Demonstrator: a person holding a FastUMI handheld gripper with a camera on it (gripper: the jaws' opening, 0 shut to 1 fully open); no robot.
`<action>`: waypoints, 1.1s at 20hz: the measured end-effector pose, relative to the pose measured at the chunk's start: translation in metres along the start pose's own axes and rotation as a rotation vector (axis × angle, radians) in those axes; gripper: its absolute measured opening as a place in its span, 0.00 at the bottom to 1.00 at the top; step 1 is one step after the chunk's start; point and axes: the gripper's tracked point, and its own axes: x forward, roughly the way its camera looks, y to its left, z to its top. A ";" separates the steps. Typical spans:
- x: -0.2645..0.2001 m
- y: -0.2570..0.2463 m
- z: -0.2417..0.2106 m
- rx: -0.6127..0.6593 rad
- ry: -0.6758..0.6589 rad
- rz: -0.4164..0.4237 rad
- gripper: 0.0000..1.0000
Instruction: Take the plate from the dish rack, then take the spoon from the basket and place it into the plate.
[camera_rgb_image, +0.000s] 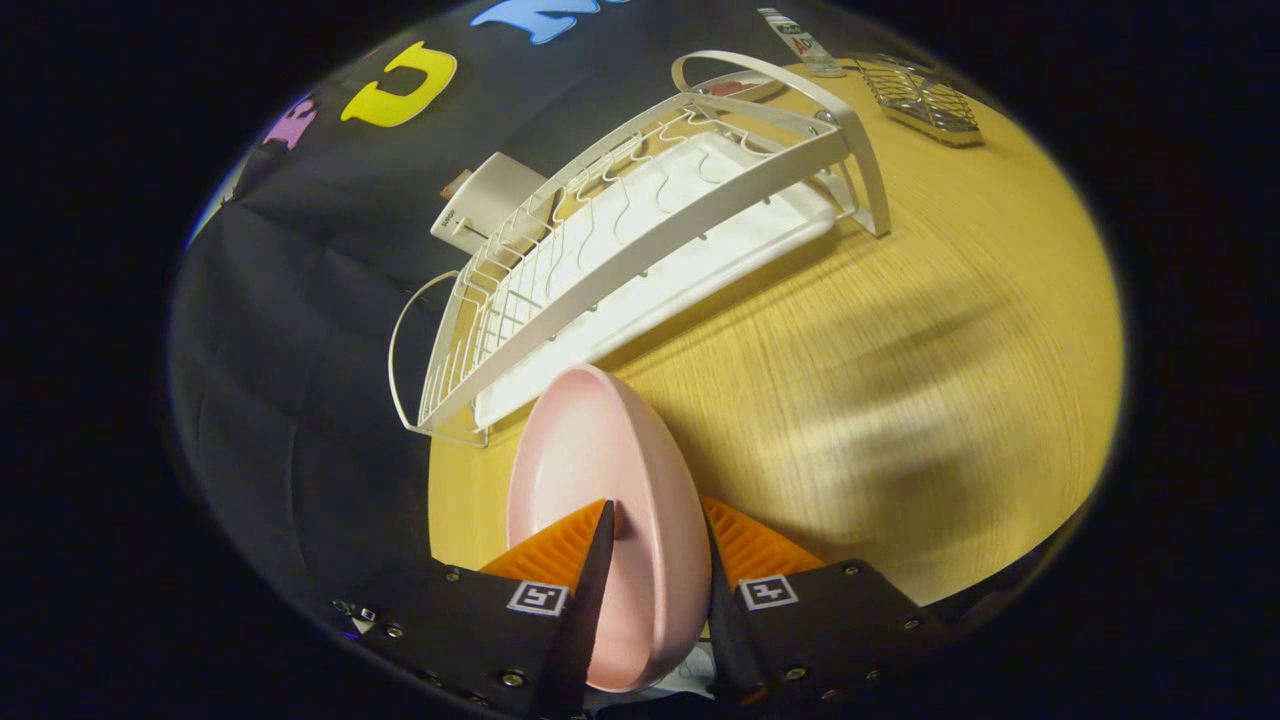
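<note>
We see the wooden desk (900, 400) spreading out toward 3 o'clock from the jaws, with the booth's black cloth wall on the 9 o'clock side. At about 12 o'clock beyond the jaws stands the white wire dish rack (640, 250) on its white drip tray (700, 260), empty of dishes. We hold the pink plate (590, 470) on edge, tilted, in the gripper (655, 520): the jaws are closed to a narrow gap, one finger on each face of the plate's rim. Far off at 1 o'clock sits a small wire basket (925, 100), with a tube (800, 40) just beside it; we cannot make out the spoon.
</note>
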 end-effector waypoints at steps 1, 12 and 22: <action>-0.003 0.002 0.001 -0.010 -0.004 0.010 0.49; -0.093 -0.021 0.107 -0.146 -0.377 -0.103 0.70; -0.155 -0.112 0.230 -0.084 -0.675 -0.301 0.69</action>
